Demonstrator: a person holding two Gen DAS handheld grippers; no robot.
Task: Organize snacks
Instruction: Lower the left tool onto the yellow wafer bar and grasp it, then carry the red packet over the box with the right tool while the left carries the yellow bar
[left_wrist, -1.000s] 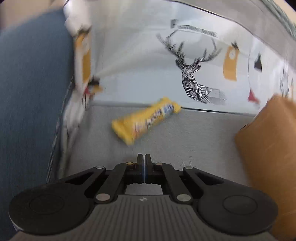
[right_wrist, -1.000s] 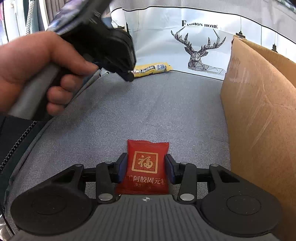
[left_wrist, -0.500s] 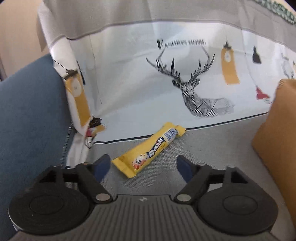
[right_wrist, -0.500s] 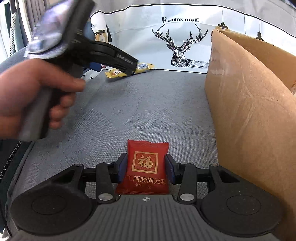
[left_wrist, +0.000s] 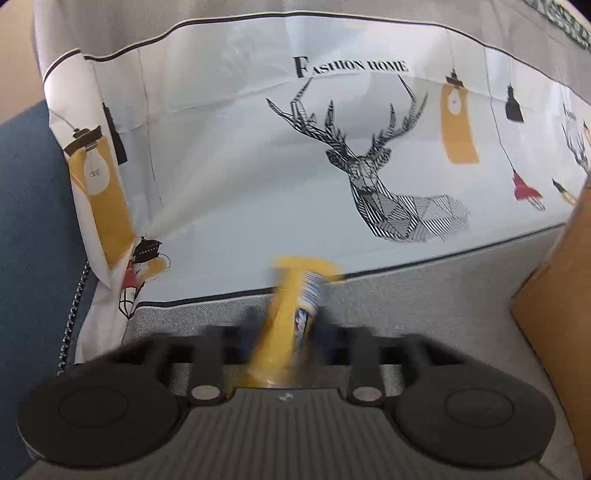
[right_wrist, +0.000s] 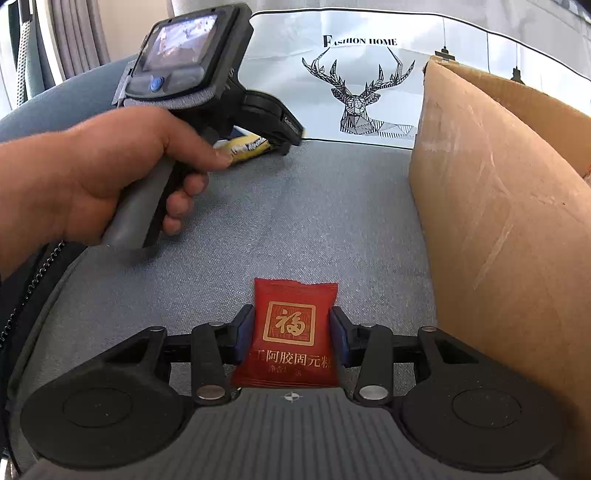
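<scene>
Flanking the grey cushion (right_wrist: 314, 206): cardboard box (right_wrist: 498, 206), deer-print fabric (left_wrist: 258, 166).

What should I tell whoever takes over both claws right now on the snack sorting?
Left claw: closing around the yellow snack bar at the back of the grey cushion; the view is blurred, so a firm grip is unconfirmed.
Right claw: shut on the red snack packet, held above the cushion just left of the cardboard box.
Done: red packet picked up.
Left: confirm the grasp on the bar, then probably carry both snacks to the box, whose inside is not visible.
</scene>
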